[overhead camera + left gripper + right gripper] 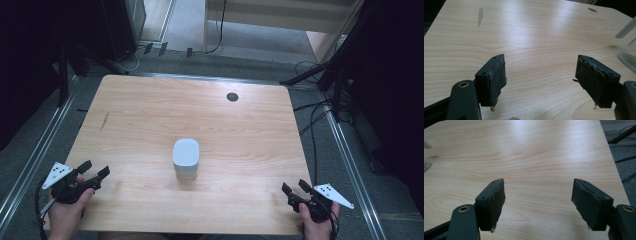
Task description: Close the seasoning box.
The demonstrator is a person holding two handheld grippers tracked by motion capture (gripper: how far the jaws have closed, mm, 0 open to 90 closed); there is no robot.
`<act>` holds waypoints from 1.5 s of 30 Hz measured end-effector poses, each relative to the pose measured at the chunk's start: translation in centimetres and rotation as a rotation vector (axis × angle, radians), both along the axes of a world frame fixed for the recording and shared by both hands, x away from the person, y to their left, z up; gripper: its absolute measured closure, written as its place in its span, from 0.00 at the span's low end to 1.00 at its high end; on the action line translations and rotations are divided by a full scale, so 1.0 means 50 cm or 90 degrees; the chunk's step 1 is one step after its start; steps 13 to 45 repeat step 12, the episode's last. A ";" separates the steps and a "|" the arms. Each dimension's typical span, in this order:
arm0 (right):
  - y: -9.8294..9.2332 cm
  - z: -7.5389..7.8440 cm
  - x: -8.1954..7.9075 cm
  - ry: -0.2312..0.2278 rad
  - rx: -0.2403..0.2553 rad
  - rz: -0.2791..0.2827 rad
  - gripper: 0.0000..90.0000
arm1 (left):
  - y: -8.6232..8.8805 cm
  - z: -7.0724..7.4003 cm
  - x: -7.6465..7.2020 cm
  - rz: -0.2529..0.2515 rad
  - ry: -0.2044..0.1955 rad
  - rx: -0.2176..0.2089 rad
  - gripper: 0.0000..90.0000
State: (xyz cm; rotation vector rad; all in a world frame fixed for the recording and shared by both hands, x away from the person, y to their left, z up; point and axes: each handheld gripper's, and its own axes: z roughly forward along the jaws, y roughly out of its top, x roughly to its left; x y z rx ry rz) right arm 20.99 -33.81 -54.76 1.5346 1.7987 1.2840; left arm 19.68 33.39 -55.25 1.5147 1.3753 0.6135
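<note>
Pale wooden tabletop, white lidded container upright at centre.
Midway between left gripper and right gripper; both jaws wide apart, empty; neither nearer.

No text, label, brand, number or sign can be read anywhere. The white rounded-square lidded container at the middle of the light wooden table has a blank top, and the table's surface is unmarked.
</note>
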 end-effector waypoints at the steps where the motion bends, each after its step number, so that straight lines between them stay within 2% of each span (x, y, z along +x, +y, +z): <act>1: 0.000 0.000 0.001 0.002 -0.002 -0.001 0.31 | 0.000 0.000 0.000 -0.001 0.000 0.001 0.27; 10: -0.001 -0.001 0.007 0.010 0.004 0.004 0.30 | 0.002 0.000 0.004 0.003 0.001 -0.003 0.28; 45: -0.002 -0.001 0.008 0.009 0.005 0.002 0.30 | 0.001 0.000 0.004 0.002 0.001 -0.001 0.28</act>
